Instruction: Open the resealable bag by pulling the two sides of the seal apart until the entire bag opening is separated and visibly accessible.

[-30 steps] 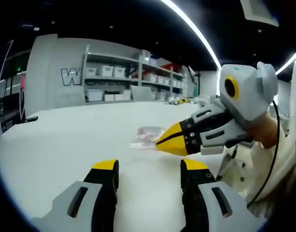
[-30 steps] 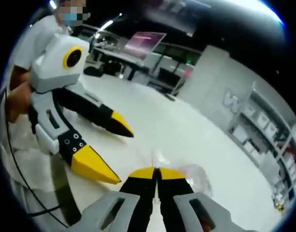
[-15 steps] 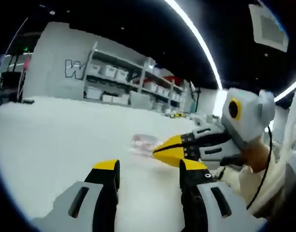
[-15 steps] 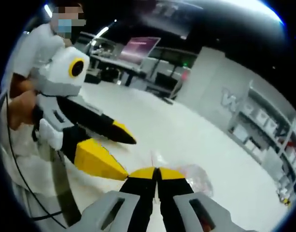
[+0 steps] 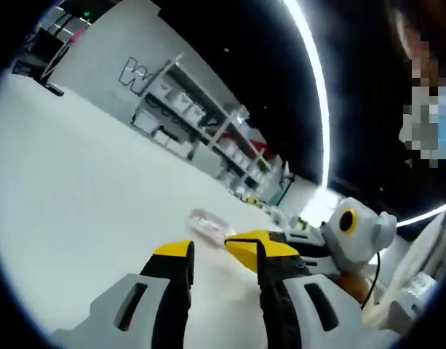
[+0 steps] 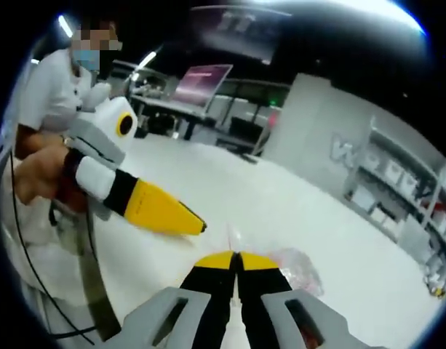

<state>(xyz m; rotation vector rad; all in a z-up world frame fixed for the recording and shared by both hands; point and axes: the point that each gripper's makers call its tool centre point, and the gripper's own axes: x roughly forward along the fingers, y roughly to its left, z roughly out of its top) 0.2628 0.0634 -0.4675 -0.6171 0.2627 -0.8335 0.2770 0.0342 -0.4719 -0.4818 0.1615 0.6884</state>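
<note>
A clear resealable bag (image 5: 208, 222) with pinkish contents lies on the white table (image 5: 77, 182). In the right gripper view my right gripper (image 6: 236, 260) is shut, a thin flap of the bag (image 6: 295, 265) poking up between its yellow tips. My left gripper (image 5: 223, 254) is open with nothing between its jaws, a little short of the bag. The right gripper (image 5: 244, 243) enters the left gripper view from the right, its tip at the bag's near end. In the right gripper view the left gripper (image 6: 164, 211), seen from its side, points at the bag's flap from the left.
The white table (image 6: 230, 189) stretches wide around the bag. Shelves with white bins (image 5: 186, 123) stand along the far wall. A person in white (image 6: 48, 94) stands at the table's edge, a hand (image 6: 37, 171) on the left gripper. A desk with a screen (image 6: 204, 76) is behind.
The left gripper has rolled onto its side and drawn closer to the bag's flap. Its view has tilted with it. The right gripper stays shut at the same spot on the bag.
</note>
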